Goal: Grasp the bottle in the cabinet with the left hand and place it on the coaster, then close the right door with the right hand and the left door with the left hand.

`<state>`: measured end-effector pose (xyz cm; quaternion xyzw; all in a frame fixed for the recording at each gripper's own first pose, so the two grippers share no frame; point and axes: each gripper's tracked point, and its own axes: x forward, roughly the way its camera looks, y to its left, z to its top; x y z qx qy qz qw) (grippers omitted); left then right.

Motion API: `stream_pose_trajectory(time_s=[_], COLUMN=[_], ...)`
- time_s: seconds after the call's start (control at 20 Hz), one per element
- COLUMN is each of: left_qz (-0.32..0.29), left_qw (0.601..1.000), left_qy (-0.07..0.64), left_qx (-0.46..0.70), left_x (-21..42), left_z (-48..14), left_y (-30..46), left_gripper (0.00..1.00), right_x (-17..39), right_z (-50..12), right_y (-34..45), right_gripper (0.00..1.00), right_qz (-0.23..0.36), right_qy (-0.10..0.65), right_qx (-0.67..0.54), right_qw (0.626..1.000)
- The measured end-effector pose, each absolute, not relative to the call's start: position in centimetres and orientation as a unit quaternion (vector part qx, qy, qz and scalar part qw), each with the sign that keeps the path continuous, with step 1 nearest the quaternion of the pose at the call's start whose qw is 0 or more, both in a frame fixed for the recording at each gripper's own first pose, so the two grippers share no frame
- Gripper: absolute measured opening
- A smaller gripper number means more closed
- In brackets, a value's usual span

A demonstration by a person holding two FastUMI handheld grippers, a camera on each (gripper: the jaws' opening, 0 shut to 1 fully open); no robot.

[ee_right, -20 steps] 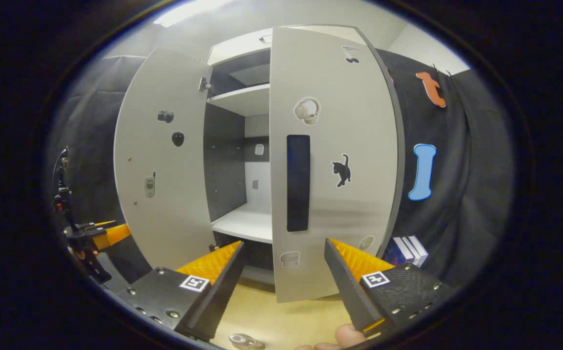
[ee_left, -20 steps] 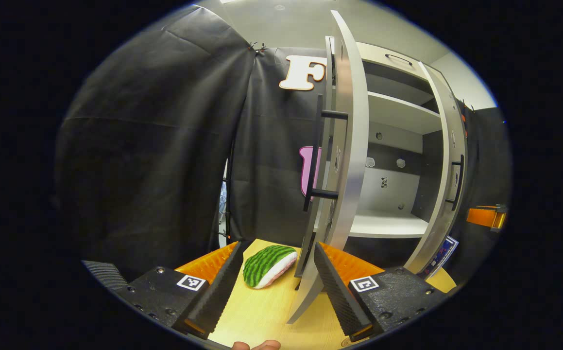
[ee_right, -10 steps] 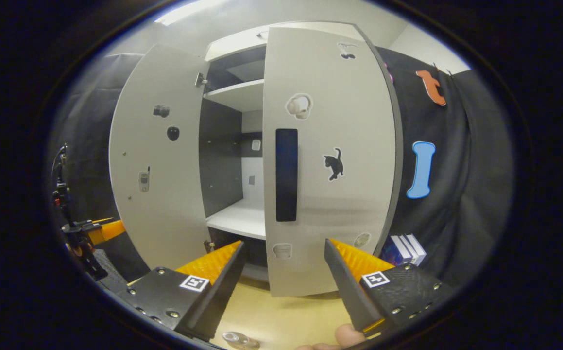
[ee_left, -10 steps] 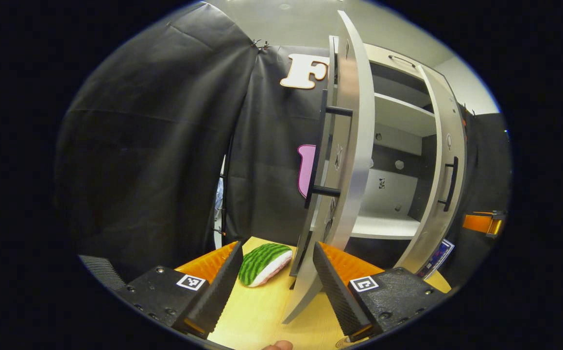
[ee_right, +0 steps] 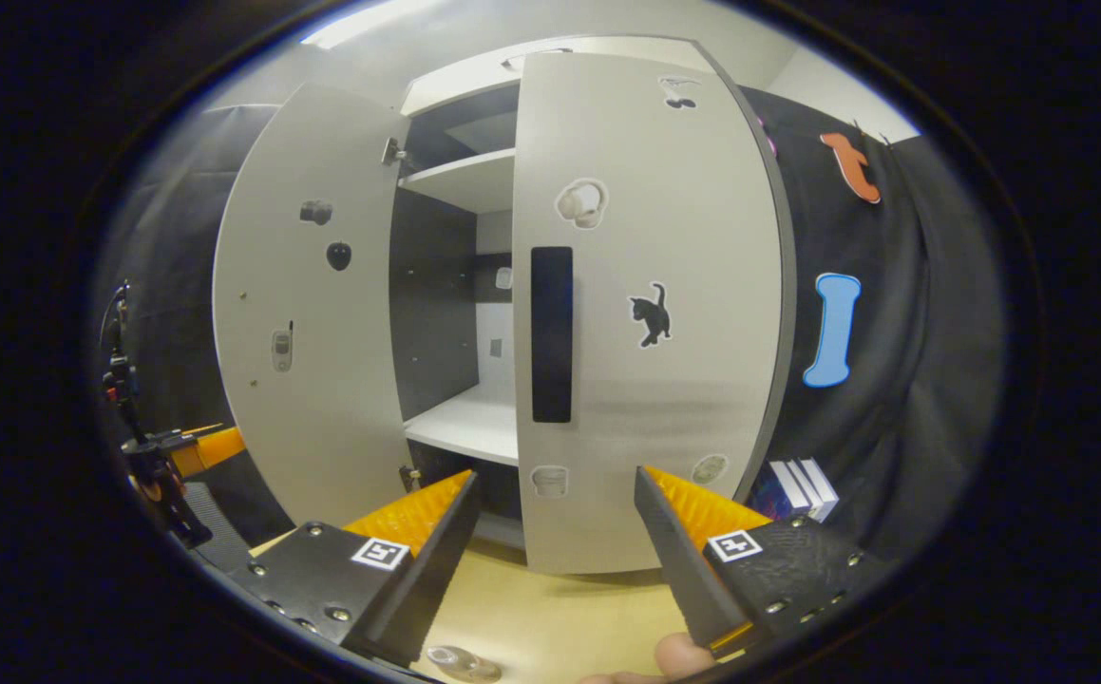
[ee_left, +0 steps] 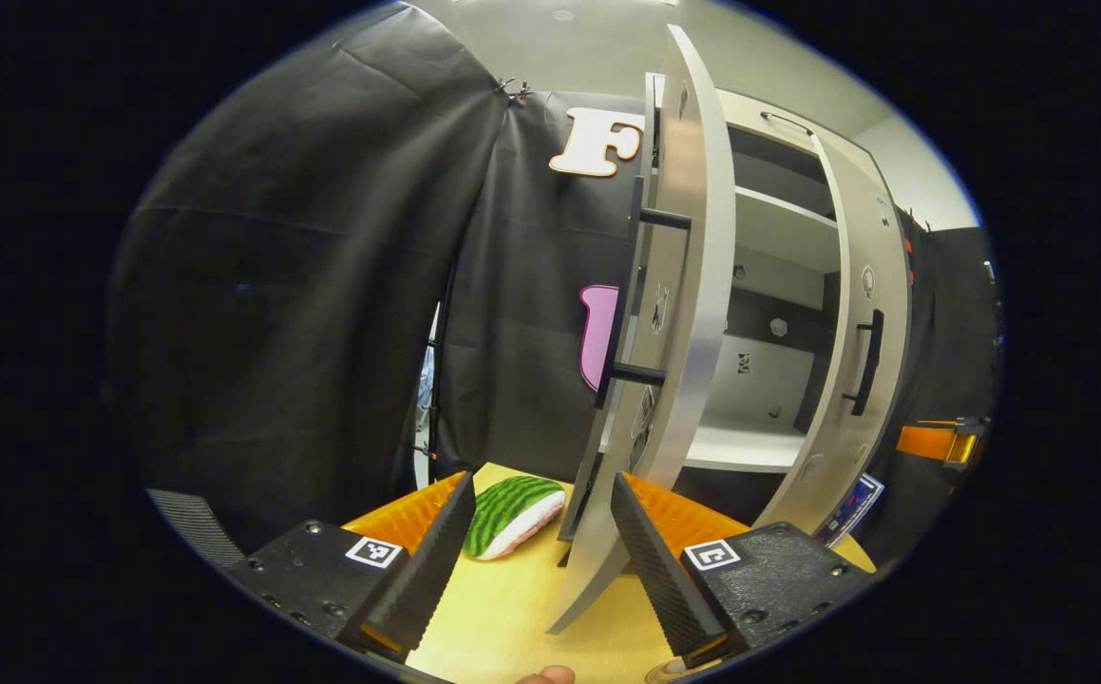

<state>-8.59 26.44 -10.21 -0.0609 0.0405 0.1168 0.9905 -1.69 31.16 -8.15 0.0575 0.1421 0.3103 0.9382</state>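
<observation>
Left gripper (ee_left: 536, 560): fingers apart, empty, left door (ee_left: 692, 285) edge-on just ahead.
Right gripper (ee_right: 555, 560): fingers apart, empty, facing right door (ee_right: 645, 313), partly closed.
Bottle: top (ee_right: 460, 662) near, on counter (ee_right: 559, 617).

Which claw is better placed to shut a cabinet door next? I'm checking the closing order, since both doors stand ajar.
Right. The right claw faces the right door, whose bottom edge stands between its open fingers. The left claw is by the left door edge-on, so it likely goes second.

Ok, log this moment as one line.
stage: closing doors | right door: partly shut | left door: open | left gripper: open | right gripper: open
</observation>
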Motion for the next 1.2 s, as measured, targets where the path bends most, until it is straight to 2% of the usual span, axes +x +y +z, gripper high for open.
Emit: stream_pose_trajectory(time_s=[0.55, 1.2], left_qz=[0.122, 0.065], left_qw=[0.989, 0.993], left_qy=[0.041, 0.052], left_qx=[-0.074, -0.080], left_x=[-8.8, -7.6], left_z=[-10.4, -11.2], left_y=[25.5, 21.0], left_gripper=[0.92, 0.92], right_x=[-1.3, -1.4], right_z=[-8.6, -9.1], right_y=[30.4, 29.1], right_gripper=[0.99, 0.99], right_qz=[0.318, 0.311], right_qy=[0.142, 0.142], right_qx=[0.051, 0.050], right_qw=[0.936, 0.938])
